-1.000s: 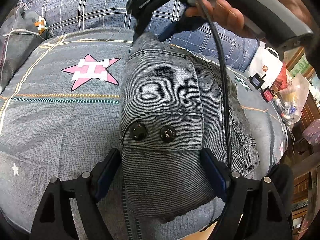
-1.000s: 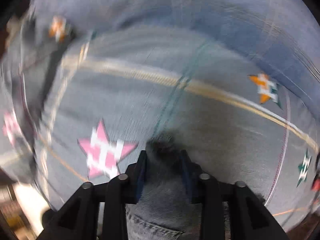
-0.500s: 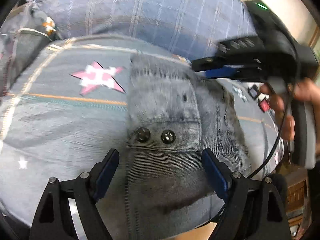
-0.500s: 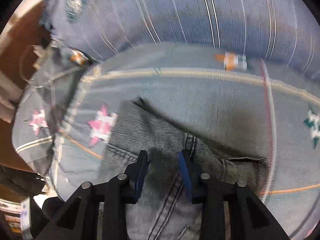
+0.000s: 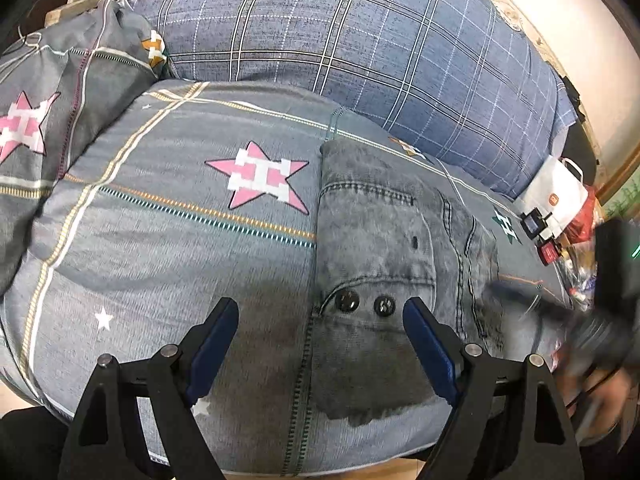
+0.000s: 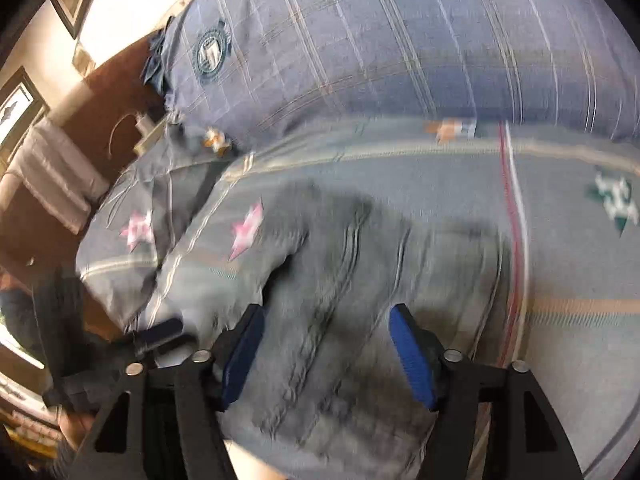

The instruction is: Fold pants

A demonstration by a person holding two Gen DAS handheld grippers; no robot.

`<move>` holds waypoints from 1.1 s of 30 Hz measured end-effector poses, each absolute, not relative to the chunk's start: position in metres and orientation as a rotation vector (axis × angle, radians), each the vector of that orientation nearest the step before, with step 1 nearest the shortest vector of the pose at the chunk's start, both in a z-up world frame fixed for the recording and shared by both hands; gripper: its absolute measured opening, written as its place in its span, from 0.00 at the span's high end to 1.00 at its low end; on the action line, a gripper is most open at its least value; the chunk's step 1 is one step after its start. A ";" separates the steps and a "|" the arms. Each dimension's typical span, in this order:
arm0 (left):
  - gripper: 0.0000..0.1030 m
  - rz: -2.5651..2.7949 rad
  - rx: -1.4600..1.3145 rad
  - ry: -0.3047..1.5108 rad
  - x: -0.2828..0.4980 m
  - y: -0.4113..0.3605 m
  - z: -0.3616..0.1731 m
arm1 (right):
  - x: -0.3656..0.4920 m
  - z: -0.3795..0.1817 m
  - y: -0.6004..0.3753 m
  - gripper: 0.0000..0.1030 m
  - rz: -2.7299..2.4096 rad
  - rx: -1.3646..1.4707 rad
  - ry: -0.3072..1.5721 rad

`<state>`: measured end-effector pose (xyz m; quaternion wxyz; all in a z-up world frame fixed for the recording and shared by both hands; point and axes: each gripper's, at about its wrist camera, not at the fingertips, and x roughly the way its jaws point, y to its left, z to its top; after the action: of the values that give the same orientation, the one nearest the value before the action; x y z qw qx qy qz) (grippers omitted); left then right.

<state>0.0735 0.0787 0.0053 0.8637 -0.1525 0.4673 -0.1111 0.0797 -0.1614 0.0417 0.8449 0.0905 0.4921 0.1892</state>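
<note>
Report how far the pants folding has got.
Done: the grey denim pants lie in a compact folded bundle on the grey star-print bedding, two dark buttons facing up. In hand: nothing; the left gripper and right gripper both have open jaws above the fabric. Left: probably only tidying, since the near edge of the bundle looks uneven; the right view is too blurred to confirm.
</note>
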 end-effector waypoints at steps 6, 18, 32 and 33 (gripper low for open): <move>0.13 -0.200 -0.073 1.050 0.083 0.035 -0.024 | 0.056 0.038 -0.181 0.32 0.369 0.211 1.013; 0.14 -0.201 -0.060 0.951 0.092 0.032 0.019 | 0.062 0.020 -0.269 0.28 0.415 0.649 1.034; 0.14 -0.178 -0.071 0.947 0.100 0.034 0.011 | 0.089 0.003 -0.241 0.28 0.272 0.518 1.111; 0.14 -0.180 -0.073 0.947 0.100 0.034 0.010 | 0.092 0.001 -0.237 0.28 0.259 0.507 1.118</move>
<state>0.1000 0.0340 0.0105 0.8854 -0.0351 0.4554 -0.0866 0.0919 -0.2373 0.0008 0.8096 0.2372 0.5232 0.1211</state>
